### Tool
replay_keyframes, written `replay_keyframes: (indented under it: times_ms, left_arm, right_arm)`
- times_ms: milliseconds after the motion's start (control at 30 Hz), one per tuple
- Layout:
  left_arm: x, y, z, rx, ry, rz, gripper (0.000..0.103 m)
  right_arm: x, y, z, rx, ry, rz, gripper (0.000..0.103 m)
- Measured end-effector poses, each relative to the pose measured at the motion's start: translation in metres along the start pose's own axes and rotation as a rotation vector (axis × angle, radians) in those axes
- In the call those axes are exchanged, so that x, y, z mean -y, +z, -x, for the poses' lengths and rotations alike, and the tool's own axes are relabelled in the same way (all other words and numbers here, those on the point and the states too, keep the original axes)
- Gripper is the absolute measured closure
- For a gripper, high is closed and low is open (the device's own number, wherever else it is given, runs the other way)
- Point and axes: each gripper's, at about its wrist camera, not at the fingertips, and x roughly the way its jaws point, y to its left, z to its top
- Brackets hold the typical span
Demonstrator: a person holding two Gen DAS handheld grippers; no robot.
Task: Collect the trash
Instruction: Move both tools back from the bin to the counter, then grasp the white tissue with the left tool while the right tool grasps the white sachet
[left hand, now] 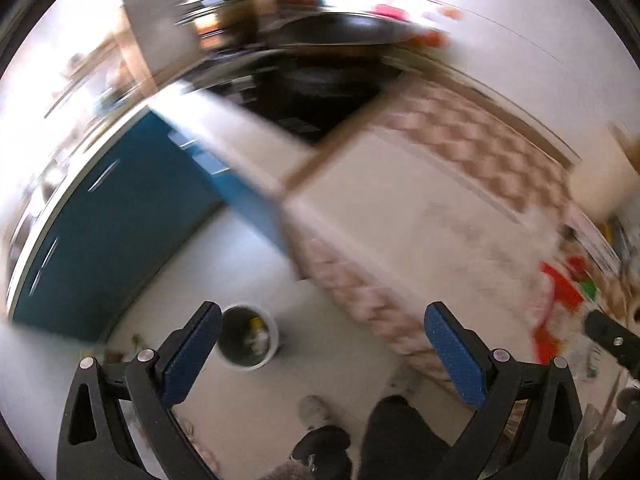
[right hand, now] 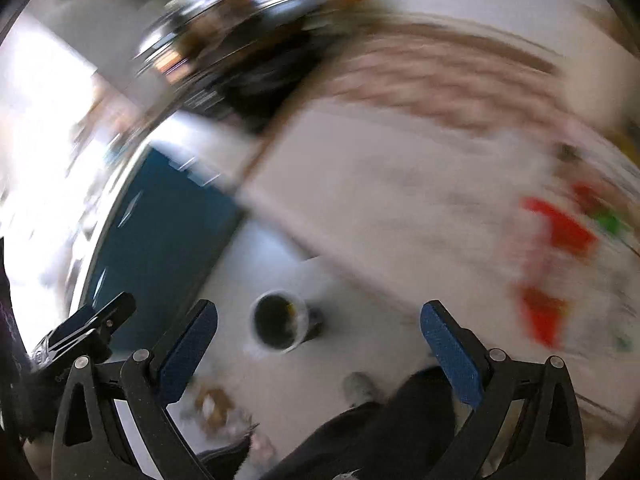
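Bin (left hand: 249, 338) on the pale floor (left hand: 240, 400), round, light-rimmed, dark inside; I see it below the tabletop (left hand: 420, 208) edge, near the teal cabinet fronts (left hand: 120, 216). In the left wrist view it holds a small heap of items, one yellowish and one pale, too blurred for me to identify. In the right wrist view the same bin (right hand: 279, 325) shows a dark interior with a yellowish spot at its rim side; contents otherwise unreadable. Loose scraps lie on the floor near it, brownish and white (right hand: 214, 406). On the tabletop, at its right side, I note a red and white wrapper or bag (left hand: 556, 300), with a green patch just beside it; the right view shows the same red item (right hand: 560, 236), heavily smeared by motion. Left tongs (left hand: 324, 354): spread wide, blue pads (left hand: 192, 360) well apart, nothing between them and touching nothing. Right tongs (right hand: 320, 354): likewise spread wide, empty, blue pads (right hand: 450, 354) clear of all objects. A dark trouser leg (left hand: 396, 436) and a shoe (left hand: 316, 410) of the person stand below on the floor. Both views are blurred.
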Motion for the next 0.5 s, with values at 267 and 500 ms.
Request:
replay_keyframes:
  times_ms: [267, 500]
  left_arm:
    - [0.189, 0.023, -0.041, -0.057, -0.1, -0.285, 0.0]
    - [0.266, 0.02, -0.104, -0.156, -0.02, -0.397, 0.0]
  right_arm:
    - [0.265, -0.013, 0.06, 0.092, -0.316, -0.546, 0.0]
    - [0.386, -0.044, 0.01, -0.055, -0.411, -0.722, 0.015]
